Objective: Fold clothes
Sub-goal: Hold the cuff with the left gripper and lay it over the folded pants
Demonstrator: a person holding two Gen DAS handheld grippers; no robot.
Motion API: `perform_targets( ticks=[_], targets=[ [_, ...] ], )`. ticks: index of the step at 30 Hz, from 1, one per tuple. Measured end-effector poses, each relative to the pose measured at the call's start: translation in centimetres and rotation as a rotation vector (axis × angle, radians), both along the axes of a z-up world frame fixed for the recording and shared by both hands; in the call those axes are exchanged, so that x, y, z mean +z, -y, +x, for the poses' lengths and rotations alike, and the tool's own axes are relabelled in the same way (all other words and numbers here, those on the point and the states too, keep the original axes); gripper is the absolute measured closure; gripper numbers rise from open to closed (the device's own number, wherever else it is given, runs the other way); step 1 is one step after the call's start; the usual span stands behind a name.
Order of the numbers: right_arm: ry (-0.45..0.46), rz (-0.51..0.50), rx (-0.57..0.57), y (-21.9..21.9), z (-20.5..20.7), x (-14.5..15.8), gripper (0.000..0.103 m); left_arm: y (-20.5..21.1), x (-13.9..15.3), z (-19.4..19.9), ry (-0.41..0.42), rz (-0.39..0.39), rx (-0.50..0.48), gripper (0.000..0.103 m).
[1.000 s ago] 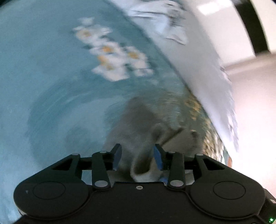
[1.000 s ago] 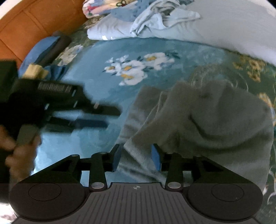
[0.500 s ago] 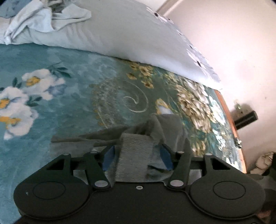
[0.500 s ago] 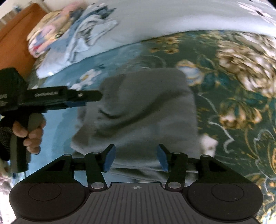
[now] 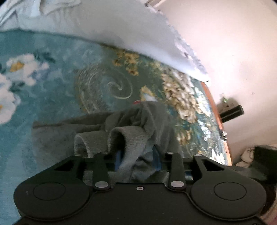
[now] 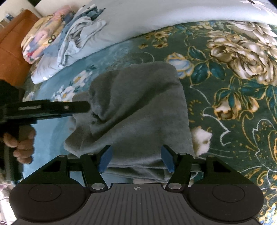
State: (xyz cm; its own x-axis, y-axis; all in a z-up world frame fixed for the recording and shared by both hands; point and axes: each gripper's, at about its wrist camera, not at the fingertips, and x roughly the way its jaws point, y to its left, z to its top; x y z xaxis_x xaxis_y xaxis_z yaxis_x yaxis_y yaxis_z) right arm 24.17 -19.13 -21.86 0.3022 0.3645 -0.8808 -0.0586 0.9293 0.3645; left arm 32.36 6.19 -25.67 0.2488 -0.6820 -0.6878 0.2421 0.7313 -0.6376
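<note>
A grey knit garment (image 6: 138, 110) lies folded in a rough rectangle on the floral teal bedspread (image 6: 233, 97). My left gripper (image 5: 137, 158) has a ribbed cuff of the garment (image 5: 131, 136) bunched between its blue pads, which stand apart around it. In the right wrist view the left gripper (image 6: 81, 108) reaches in from the left and touches the garment's left edge. My right gripper (image 6: 136, 161) is open, its blue pads spread over the garment's near edge, holding nothing.
A pale blue duvet (image 6: 155, 15) runs along the far side of the bed. Crumpled light blue clothes (image 6: 77, 38) and a folded floral bundle (image 6: 39, 39) lie at the far left by an orange-brown headboard (image 6: 12, 57). The bed's edge and a wall (image 5: 233, 52) are to the right.
The left gripper has pushed further into the garment's left side, with more cuff bunched between its pads. The right gripper's pads have spread wider and the garment lies closer under it.
</note>
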Motion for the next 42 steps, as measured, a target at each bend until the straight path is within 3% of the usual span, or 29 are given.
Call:
perform_targets(
  ticks=[2,3,5,9,11,13,18,19,21,24,28,32,34,35,39,42],
  targets=[
    [-0.003,-0.007,-0.006,0.3,0.0,0.0,0.043,0.2,-0.1,0.0,0.014,0.005,0.026,0.074],
    [-0.005,-0.012,-0.010,0.5,0.0,-0.1,0.043,0.1,0.1,-0.2,0.028,0.000,0.050,0.090],
    [-0.012,-0.015,-0.026,0.8,0.0,-0.1,0.043,-0.5,0.8,-0.9,0.046,-0.004,0.128,0.102],
    [-0.009,-0.009,-0.042,1.2,0.2,0.0,0.043,-3.8,2.3,-2.8,0.026,-0.003,0.337,0.103],
    [-0.007,-0.005,-0.035,1.0,0.4,-0.1,0.042,-4.6,2.0,-3.2,-0.005,0.052,0.360,0.102],
    [-0.012,-0.003,-0.033,0.7,0.5,-0.3,0.042,-4.3,0.7,-3.2,-0.026,0.148,0.320,0.101],
    [-0.011,0.003,-0.022,0.2,0.4,-0.4,0.042,-3.8,-0.2,-2.7,-0.027,0.144,0.327,0.087],
    [-0.014,-0.001,-0.019,0.1,0.3,-0.5,0.042,-3.9,-0.1,-2.8,-0.025,0.147,0.326,0.082],
    [-0.019,-0.005,-0.024,0.3,0.2,-0.5,0.042,-4.0,0.2,-3.2,-0.014,0.172,0.313,0.057],
    [-0.021,-0.008,-0.033,0.6,0.1,-0.5,0.042,-4.3,0.2,-3.9,-0.004,0.197,0.269,0.057],
    [-0.022,-0.015,-0.029,0.6,0.1,-0.5,0.042,-4.0,-1.7,-3.8,-0.106,0.067,0.219,0.057],
    [-0.026,-0.025,-0.011,0.3,0.1,-0.4,0.041,-3.5,-2.8,-3.6,-0.121,0.089,0.237,0.056],
    [-0.022,-0.033,0.001,0.2,0.0,-0.2,0.041,-4.0,-2.7,-3.7,-0.126,0.033,0.266,0.060],
    [-0.025,-0.036,0.004,0.3,0.0,-0.2,0.041,-4.2,-2.5,-3.8,-0.120,0.009,0.272,0.069],
    [-0.033,-0.038,-0.015,0.4,0.2,-0.4,0.041,-4.0,-1.4,-4.5,-0.081,0.021,0.268,0.092],
    [-0.030,-0.037,-0.013,0.1,0.4,-0.3,0.041,-4.6,-1.2,-5.4,-0.104,-0.035,0.353,0.094]
  ],
)
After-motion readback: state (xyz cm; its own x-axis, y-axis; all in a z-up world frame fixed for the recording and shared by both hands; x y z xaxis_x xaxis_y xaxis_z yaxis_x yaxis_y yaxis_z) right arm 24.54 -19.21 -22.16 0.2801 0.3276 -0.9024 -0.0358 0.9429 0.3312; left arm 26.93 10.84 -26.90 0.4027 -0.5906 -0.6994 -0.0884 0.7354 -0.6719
